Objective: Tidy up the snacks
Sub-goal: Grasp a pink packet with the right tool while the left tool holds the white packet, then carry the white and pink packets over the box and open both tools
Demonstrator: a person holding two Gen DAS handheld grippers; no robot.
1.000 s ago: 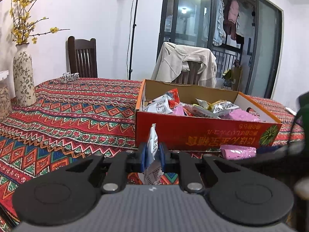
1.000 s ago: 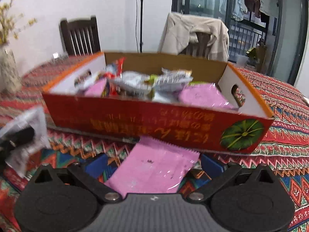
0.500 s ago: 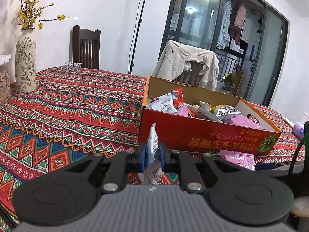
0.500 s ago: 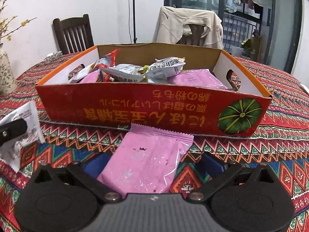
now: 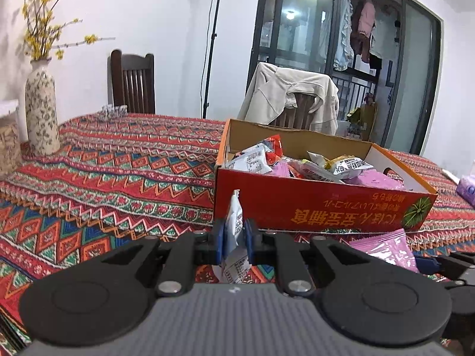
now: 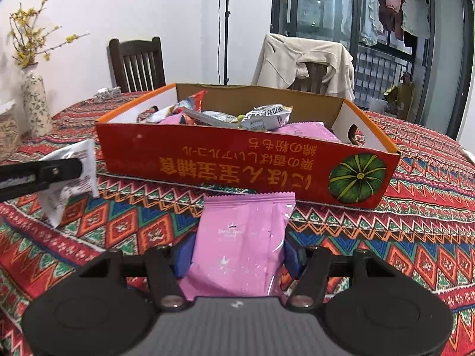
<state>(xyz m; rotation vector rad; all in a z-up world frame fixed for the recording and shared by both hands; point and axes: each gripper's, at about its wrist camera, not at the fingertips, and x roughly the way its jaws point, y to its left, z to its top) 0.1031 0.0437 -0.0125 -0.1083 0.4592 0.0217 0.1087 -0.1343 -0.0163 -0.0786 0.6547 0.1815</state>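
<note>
A red cardboard box [image 6: 237, 163] holding several snack packets stands on the patterned tablecloth. In front of it lies a pink snack packet [image 6: 240, 237] between the blue pads of my right gripper [image 6: 237, 255]. The jaws are closing, and both pads touch the packet's sides. My left gripper [image 5: 234, 237] is shut on a white snack packet [image 5: 234, 216], held upright just left of the box's near corner [image 5: 219, 201]. From the right wrist view, that white packet [image 6: 74, 178] and a left finger [image 6: 44, 169] hang at the left. The pink packet [image 5: 383, 249] shows low right in the left wrist view.
A floral vase [image 5: 41, 115] with yellow flowers stands at the table's far left. Two chairs stand behind the table, one dark wood [image 5: 133, 83], one draped with a beige jacket [image 5: 291, 98]. A purple tissue pack [image 5: 467, 187] lies at the right edge.
The right gripper's pads have come in from wide apart to the pink packet's sides, and the view has drawn back a little from the box. The left gripper keeps its hold on the white packet.
</note>
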